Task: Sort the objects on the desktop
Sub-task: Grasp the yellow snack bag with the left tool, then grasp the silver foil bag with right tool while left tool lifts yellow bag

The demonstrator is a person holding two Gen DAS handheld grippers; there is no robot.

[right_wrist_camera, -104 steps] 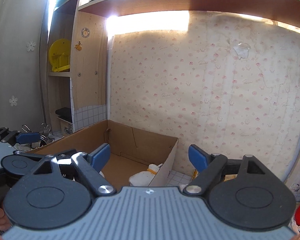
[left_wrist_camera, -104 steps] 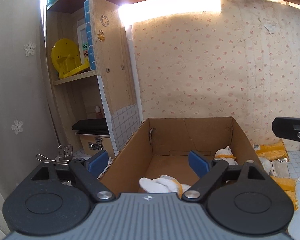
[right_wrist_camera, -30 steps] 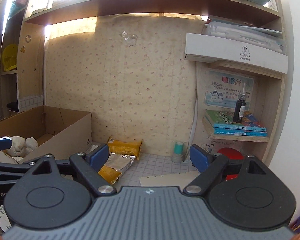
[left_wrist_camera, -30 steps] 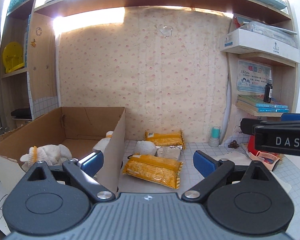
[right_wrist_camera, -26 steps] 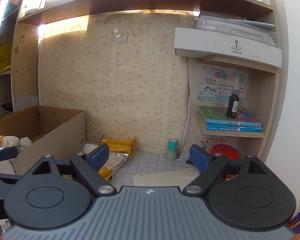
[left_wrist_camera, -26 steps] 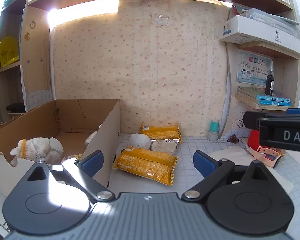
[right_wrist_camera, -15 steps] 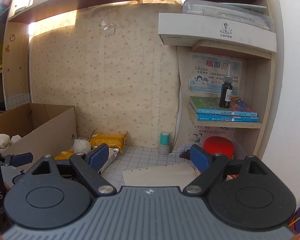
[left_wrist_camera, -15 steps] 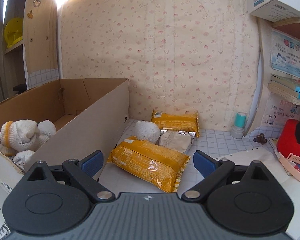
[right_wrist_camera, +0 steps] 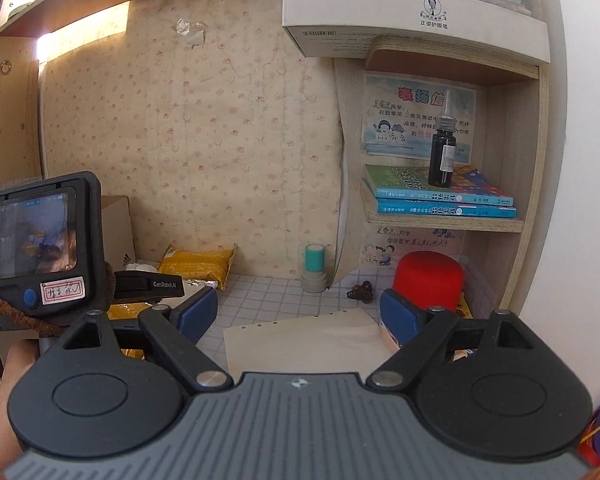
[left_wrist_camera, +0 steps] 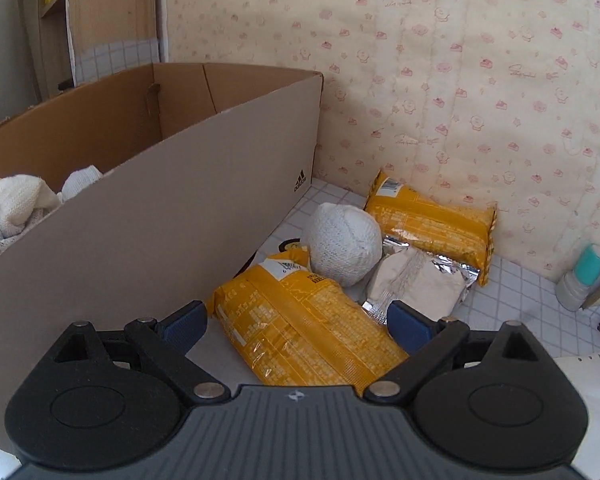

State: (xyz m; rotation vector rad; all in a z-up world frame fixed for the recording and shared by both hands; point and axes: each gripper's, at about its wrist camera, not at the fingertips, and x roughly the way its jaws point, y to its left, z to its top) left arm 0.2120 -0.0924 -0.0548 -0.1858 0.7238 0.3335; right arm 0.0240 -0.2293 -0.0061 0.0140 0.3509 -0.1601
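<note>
My left claw (left_wrist_camera: 296, 322) stands spread, straddling the near yellow packet (left_wrist_camera: 304, 324), which lies just beside the cardboard box (left_wrist_camera: 180, 216) wall. I judge it light, crinkly, slippery; grip across its narrow middle. My right claw (right_wrist_camera: 298, 314) is spread, empty.

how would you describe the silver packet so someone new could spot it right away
Find the cardboard box; beside its right wall a pile lies on the grid mat. The silver packet sits between two yellow packets, right of the white ball, the only foil one.
</note>
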